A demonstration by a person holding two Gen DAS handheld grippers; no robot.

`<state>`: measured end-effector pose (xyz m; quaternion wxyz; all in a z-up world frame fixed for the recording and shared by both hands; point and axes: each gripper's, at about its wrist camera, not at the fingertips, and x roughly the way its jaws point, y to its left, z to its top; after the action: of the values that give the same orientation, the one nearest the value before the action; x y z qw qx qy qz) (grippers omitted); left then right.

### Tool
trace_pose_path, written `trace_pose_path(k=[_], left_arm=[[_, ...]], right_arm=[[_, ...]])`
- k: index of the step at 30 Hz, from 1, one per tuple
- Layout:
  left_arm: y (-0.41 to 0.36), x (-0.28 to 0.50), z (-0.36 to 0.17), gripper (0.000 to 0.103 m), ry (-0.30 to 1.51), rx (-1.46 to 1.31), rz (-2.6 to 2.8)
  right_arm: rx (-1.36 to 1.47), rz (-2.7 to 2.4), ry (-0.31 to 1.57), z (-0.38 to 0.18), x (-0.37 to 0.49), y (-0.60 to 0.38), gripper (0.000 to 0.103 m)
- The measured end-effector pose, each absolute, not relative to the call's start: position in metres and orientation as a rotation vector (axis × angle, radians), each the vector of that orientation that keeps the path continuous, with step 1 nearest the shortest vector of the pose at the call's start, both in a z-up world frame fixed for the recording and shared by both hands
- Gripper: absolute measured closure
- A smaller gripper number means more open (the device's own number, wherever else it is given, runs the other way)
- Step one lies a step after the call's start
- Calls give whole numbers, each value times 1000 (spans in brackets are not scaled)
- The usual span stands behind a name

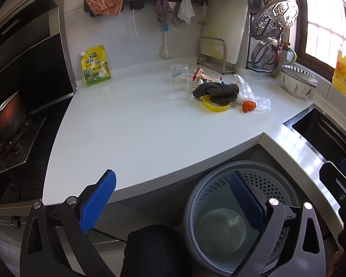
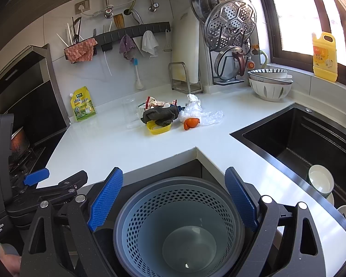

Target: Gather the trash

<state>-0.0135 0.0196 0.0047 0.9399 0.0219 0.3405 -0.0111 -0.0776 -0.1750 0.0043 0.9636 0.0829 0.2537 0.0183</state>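
Both claws stand wide open and hold nothing — the left gripper [image 1: 173, 200] and right gripper [image 2: 175, 196] hang over the round grey perforated plastic bin [image 2: 180, 226], which looks nearly empty, so collecting seems not yet begun. On the white countertop [image 1: 131, 124] at twelve o'clock lies the litter: an orange peel [image 2: 191, 123], crumpled clear plastic film [image 2: 203, 114], a printed wrapper [image 2: 153, 102]. Next comes a reach forward to pinch one piece. A dark crumpled cloth [image 2: 160, 115] hides part of the pile and of the yellow plastic lid [image 2: 158, 129]; the clear plastic cup [image 1: 179, 82] is faint.
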Motion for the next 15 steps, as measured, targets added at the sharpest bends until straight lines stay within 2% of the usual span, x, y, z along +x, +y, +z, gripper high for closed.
trace_pose_path(k=[15], left_arm=[[14,25,-9,6,717,37,-18]], right_arm=[[235,44,584,-20,-31,-211,17]])
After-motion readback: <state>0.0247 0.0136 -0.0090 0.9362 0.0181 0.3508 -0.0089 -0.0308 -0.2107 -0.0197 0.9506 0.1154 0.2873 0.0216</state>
